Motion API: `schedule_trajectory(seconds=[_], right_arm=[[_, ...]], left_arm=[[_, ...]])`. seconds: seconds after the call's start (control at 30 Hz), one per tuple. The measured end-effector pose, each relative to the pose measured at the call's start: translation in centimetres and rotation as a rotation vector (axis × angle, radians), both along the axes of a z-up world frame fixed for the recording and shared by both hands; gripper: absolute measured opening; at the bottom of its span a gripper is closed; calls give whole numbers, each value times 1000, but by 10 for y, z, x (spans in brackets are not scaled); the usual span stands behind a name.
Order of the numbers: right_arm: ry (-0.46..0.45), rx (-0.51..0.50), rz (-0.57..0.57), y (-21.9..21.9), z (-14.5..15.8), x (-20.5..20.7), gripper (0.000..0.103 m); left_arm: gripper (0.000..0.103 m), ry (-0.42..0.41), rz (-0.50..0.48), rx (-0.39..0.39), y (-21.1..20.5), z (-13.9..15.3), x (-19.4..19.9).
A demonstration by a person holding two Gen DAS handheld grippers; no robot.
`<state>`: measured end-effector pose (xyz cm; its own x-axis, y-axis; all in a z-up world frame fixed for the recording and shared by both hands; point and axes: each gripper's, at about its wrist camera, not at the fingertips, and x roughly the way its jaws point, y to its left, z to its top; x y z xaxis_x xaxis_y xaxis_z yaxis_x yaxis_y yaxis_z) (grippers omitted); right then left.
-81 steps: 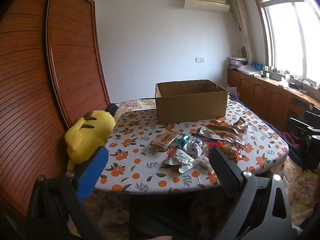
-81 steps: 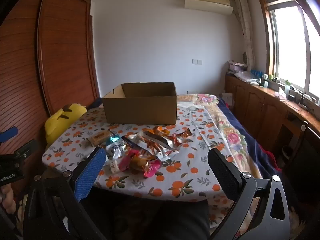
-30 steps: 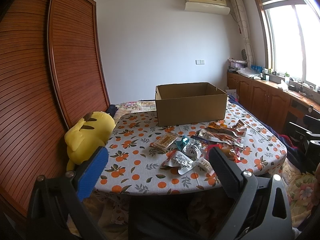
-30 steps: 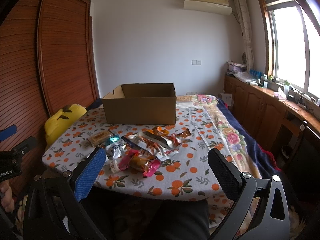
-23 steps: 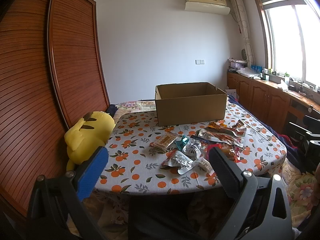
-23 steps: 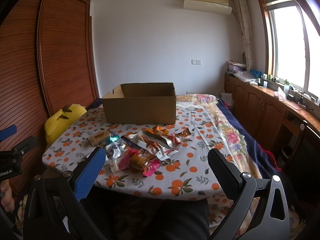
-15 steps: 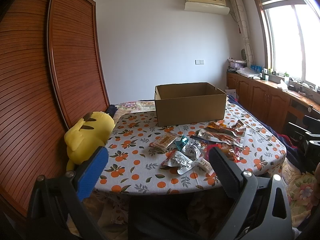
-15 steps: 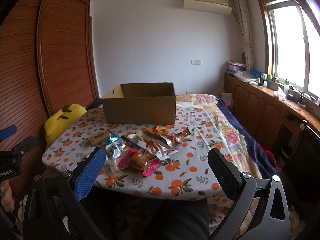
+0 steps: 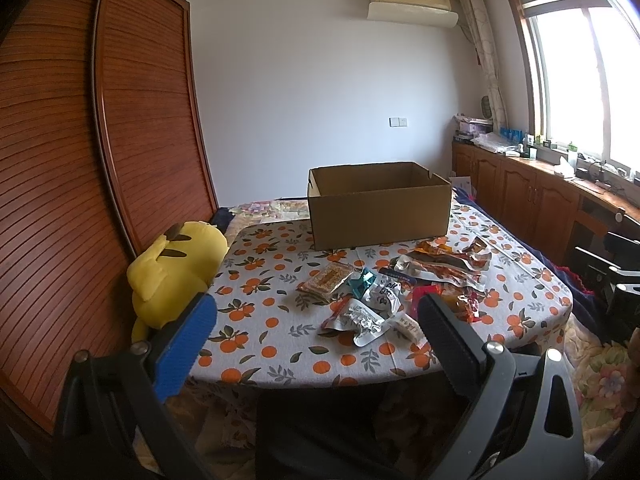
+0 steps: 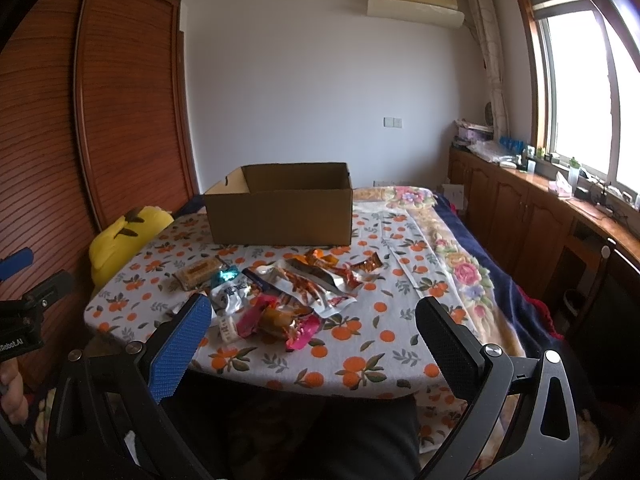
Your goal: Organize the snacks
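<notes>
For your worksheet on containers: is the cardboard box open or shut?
Open: the box has no lid or flaps over its top, and its inner walls show.

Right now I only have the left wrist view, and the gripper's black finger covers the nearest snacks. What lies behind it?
Observer: A bright pink plastic wrapper lies flat on the orange-print tablecloth, touching a crumpled amber packet.
Operator: Is the right gripper open?
Observer: Yes, the right gripper is open and holds nothing.
Operator: What holds the left gripper?
Observer: A bare hand shows under the left gripper body, at the right wrist view's left edge.
</notes>
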<state>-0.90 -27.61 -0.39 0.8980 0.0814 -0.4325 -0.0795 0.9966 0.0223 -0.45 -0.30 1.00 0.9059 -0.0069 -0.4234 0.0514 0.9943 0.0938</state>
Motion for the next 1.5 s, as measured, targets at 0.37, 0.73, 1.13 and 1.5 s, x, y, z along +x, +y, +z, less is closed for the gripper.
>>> schedule_trajectory(seconds=[0.37,0.73,1.13,1.5], right_arm=[[60,9,18,-2,-28,8,103],[121,-2,74,-6,-60,38,103],[197,-8,248,3,-82,106,85],[375,-92,522,38,-111,167,71]], left_arm=[[101,60,4,-9,2,-31,15],[101,147,1,-26,2,-74,51],[100,226,-42,-68,1,-106,99],[99,309,-76,-163,6,-124,130]])
